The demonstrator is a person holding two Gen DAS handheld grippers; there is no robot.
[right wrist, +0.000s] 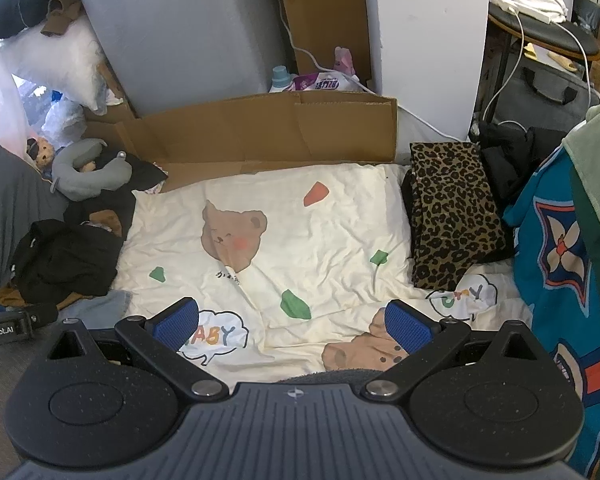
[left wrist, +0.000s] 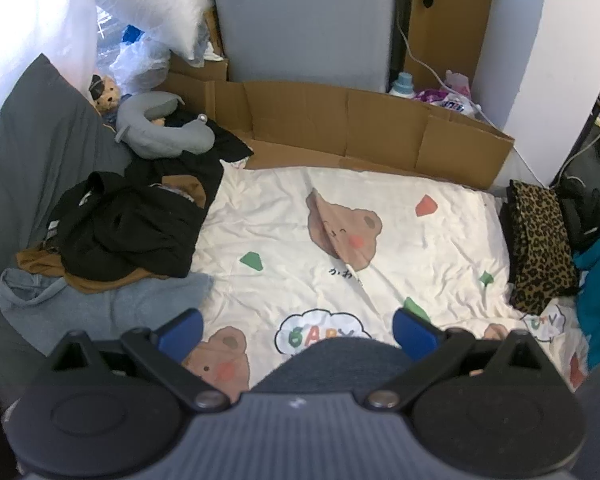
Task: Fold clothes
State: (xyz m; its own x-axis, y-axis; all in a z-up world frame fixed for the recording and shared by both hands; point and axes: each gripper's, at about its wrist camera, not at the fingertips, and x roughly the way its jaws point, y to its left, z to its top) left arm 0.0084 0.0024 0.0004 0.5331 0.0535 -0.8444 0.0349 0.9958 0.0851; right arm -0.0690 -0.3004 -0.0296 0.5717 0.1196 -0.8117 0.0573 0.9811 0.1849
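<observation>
Tools (left wrist: 298,330) (right wrist: 292,320) both wide open, empty, ribbed blue pads over wrinkled cream bear-print sheet (left wrist: 300,232).

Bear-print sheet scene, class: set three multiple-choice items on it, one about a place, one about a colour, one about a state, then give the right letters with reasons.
1. Where does the leopard-print cloth lie on the bear-print sheet?
A. at its right edge
B. in its middle
C. on the dark pile at its left

2. What colour are the pads on the tongs?
A. red
B. blue
C. yellow

3. How do both pairs of tongs stand?
A. shut on a shirt
B. shut on nothing
C. open, holding nothing

Answers:
1. A: the folded cloth sits along the sheet's right side, away from the black clothes pile at the left.
2. B: both wrist views show blue ribbed pads.
3. C: the left tongs and the right tongs each show a wide gap with only sheet behind it.
</observation>
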